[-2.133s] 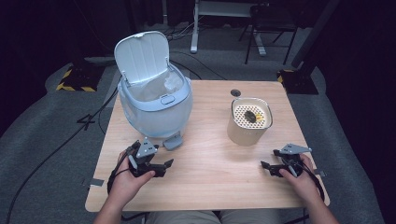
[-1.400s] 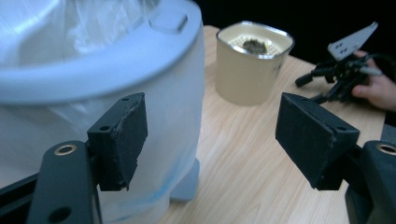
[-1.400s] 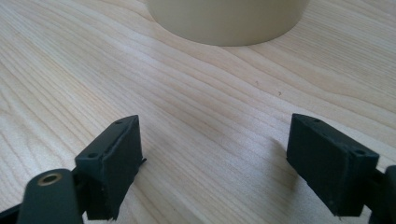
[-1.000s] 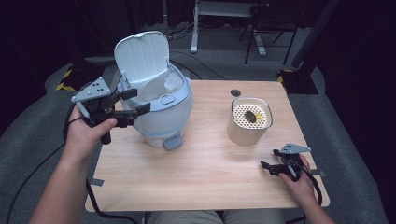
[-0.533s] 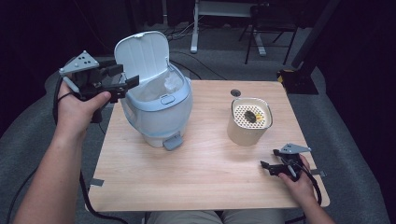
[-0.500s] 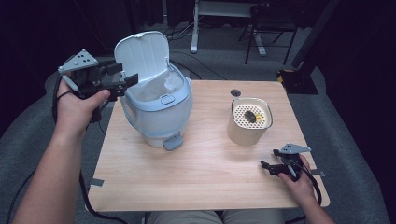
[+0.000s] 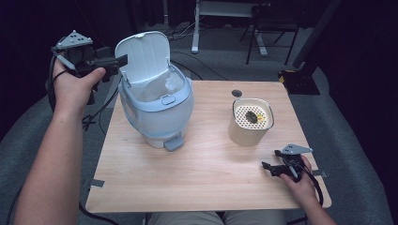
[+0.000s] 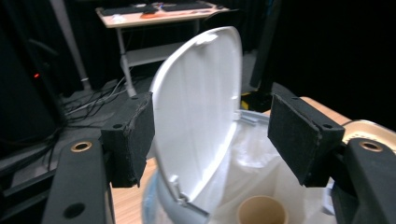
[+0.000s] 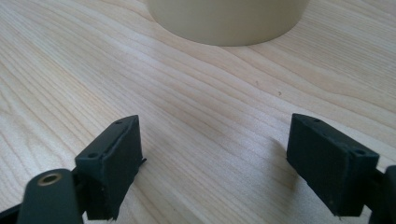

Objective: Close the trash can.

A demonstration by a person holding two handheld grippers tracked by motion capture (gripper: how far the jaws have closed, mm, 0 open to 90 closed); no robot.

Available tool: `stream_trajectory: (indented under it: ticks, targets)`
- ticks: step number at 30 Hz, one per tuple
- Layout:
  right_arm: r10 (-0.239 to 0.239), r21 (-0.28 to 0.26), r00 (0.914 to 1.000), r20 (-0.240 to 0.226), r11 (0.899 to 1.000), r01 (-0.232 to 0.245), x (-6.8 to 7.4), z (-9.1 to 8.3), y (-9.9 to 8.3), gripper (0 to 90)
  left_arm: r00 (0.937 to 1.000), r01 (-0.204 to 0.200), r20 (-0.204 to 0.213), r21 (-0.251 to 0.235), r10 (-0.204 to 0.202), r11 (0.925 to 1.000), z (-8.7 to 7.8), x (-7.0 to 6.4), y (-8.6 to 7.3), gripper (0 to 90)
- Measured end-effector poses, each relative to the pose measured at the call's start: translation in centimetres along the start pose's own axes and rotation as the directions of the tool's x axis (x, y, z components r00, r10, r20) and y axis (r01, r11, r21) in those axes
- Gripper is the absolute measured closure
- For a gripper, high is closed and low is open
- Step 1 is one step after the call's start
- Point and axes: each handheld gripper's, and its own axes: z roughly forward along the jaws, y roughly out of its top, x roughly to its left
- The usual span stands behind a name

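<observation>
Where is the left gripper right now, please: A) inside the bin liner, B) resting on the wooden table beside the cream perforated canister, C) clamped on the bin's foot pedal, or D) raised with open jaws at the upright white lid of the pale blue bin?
D: the left gripper is held up off the table, its jaws apart on either side of the upright white lid of the pale blue bin.

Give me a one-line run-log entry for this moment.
left hand-held gripper: open, raised at bin lid | lid: up | bin: lined | right hand-held gripper: open, low over table, near beige container
</observation>
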Motion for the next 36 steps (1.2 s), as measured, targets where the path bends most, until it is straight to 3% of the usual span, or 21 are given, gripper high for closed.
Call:
stream_trajectory:
  ticks: [7, 15, 19, 22, 27, 29, 36]
  targets:
    - [0.003, -0.001, 1.0000, 0.000, 1.000, -0.003, 0.0, 0.0, 0.0, 18.3, 0.9999, 0.010, 0.000, 0.004, -0.010, 0.9999, 1.2, 1.0, -0.1, 30.8]
    - [0.002, -0.002, 1.0000, 0.001, 1.000, -0.002, 0.0, 0.0, 0.0, 18.3, 0.9992, -0.002, 0.041, 0.018, 0.002, 0.9998, 2.5, 0.6, -0.1, 28.4]
    - [0.004, -0.001, 1.0000, 0.000, 1.000, -0.004, 0.0, 0.0, 0.0, 18.3, 0.9984, 0.011, 0.056, 0.011, -0.012, 0.9999, 2.2, 0.4, -0.1, 27.6]
    - [0.003, -0.001, 1.0000, 0.000, 1.000, -0.003, 0.0, 0.0, 0.0, 18.3, 0.9971, -0.013, 0.075, 0.014, 0.012, 0.9998, 1.8, 0.0, -0.1, 30.6]
    - [-0.001, 0.001, 1.0000, 0.000, 1.000, 0.001, 0.0, 0.0, 0.0, 18.3, 0.9902, -0.033, 0.136, 0.017, 0.030, 0.9993, 1.0, -1.1, -0.4, 34.6]
    - [0.001, 0.000, 1.0000, 0.000, 1.000, -0.001, 0.0, 0.0, 0.0, 18.3, 0.9843, -0.035, 0.174, 0.012, 0.032, 0.9993, 0.8, -1.6, -0.7, 35.8]
    - [-0.002, 0.001, 1.0000, 0.000, 1.000, 0.002, 0.0, 0.0, 0.0, 18.3, 0.9733, -0.079, 0.219, 0.038, 0.069, 0.9961, 0.7, -3.4, -2.1, 36.7]
